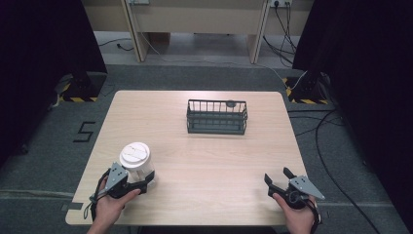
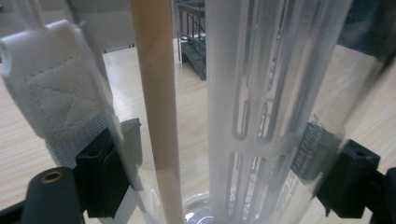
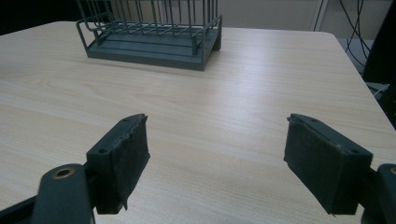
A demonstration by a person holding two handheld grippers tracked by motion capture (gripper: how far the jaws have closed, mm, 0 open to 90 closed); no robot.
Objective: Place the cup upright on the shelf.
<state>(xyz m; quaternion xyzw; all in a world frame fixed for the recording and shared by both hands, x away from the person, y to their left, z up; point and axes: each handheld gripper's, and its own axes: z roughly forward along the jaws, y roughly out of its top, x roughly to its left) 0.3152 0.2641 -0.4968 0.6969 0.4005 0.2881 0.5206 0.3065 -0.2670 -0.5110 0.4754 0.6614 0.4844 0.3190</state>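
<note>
Fingers of the left gripper (image 1: pixel 141 184) clamp a clear bottle (image 1: pixel 137 165); right gripper (image 1: pixel 277 176) gapes over the wooden table (image 1: pixel 204 156).

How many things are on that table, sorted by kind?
Clear bottle: 1
Wire basket: 1
Hand-held grippers: 2, the left gripper and the right gripper
Total: 4
</note>
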